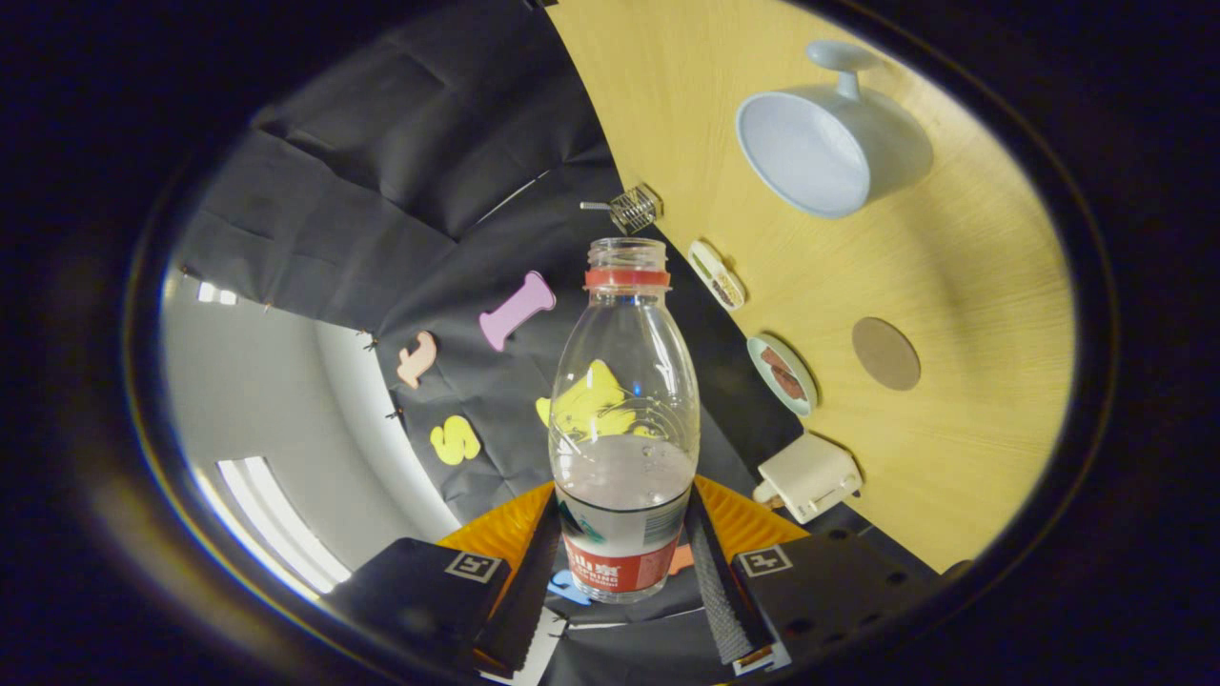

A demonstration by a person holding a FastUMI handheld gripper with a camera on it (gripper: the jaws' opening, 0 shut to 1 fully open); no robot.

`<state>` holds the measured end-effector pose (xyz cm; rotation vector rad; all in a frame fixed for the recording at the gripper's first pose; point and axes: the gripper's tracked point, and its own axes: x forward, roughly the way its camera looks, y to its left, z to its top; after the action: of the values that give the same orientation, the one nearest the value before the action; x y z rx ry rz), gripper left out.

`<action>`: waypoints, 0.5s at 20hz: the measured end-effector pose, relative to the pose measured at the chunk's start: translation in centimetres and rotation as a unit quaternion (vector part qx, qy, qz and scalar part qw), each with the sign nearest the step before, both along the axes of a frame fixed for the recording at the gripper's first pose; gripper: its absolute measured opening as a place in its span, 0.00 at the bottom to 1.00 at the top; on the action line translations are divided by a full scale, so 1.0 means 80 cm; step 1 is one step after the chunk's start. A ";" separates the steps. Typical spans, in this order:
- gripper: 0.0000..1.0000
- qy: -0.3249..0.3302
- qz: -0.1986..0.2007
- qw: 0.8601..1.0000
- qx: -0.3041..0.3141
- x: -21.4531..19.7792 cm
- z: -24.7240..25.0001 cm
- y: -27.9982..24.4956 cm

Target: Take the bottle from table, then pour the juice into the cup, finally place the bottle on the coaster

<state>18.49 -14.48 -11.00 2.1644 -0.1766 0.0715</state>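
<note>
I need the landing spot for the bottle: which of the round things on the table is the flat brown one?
The coaster, a plain brown disc lying flat on the wood. The small dish beside it is pale-rimmed with something inside, and the cup is pale blue. The claw is shut on the bottle.

We see the clear, uncapped bottle (622,419), partly filled with pale juice, held between the fingers, with the empty pale-blue cup (829,152) and round brown coaster (885,353) beyond it.
</note>
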 end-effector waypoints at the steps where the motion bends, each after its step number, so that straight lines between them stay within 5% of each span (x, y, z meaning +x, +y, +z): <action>1: 0.75 0.004 0.002 1.000 -0.005 -0.001 -0.004 0.003; 6: 0.75 0.018 0.008 0.998 -0.056 -0.006 -0.017 0.011; 10: 0.75 0.039 0.029 0.983 -0.177 -0.012 -0.027 0.036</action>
<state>17.55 -11.56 -13.20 1.8135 -0.0506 0.0467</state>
